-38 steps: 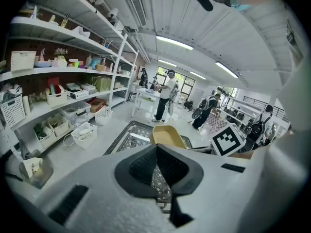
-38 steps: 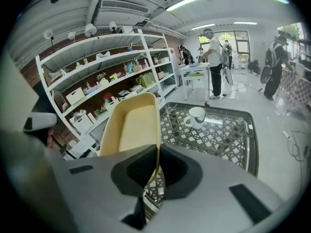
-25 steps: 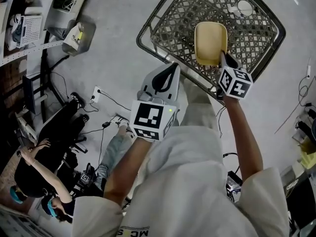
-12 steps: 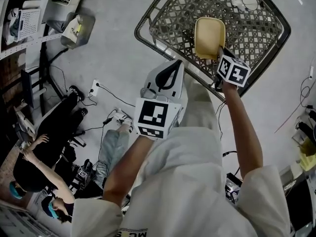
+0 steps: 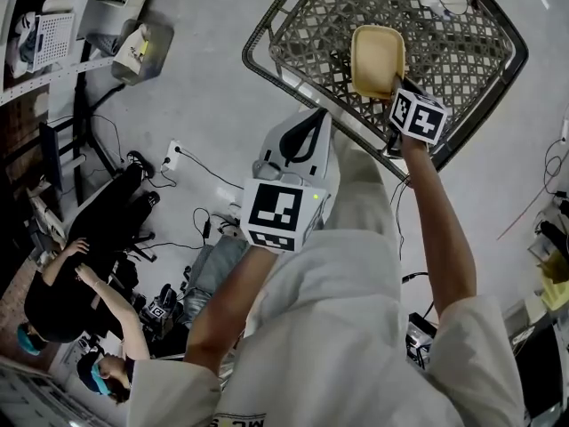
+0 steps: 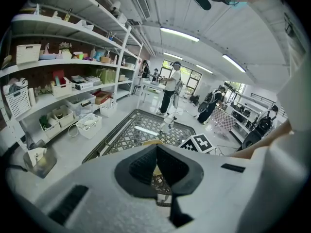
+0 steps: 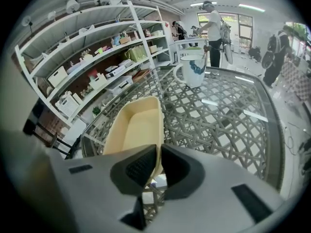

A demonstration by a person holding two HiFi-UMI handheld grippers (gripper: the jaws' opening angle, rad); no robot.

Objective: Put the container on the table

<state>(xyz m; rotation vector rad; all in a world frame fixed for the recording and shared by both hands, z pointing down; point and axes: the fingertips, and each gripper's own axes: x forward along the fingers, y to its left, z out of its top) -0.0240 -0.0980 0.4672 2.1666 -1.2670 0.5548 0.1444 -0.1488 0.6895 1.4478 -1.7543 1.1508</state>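
My left claw point(image 5: 308, 130) hangs idle, short of the table's point(image 5: 267, 27) near rim. In the left gripper view its jaws are together with nothing caught in them. I judge it is parked there simply to stay out of the way, since the job needs only one claw. From it, the container point(image 6: 151, 142) lies ahead and a little to the right, over the lattice top.

Further right, my right claw point(image 5: 396, 85) does the carrying. Its jaws are clamped on the near wall of the cream container point(image 5: 378, 58), one pad inside the tub and one outside. That pinch on the rim keeps the open side up and lets the tub stretch straight ahead of the claw, over the glass-topped woven table point(image 7: 228, 120). The tub sits just past the table's near edge, its far end pointing toward the middle. From these views I cannot tell whether its base is touching the glass or is just above it. If it is down, letting go is all that is left. If not, a short lowering comes first.

Beyond the claw and off to the right stands a white mug point(image 7: 193, 71), well apart from the tub, so the spot ahead is free.
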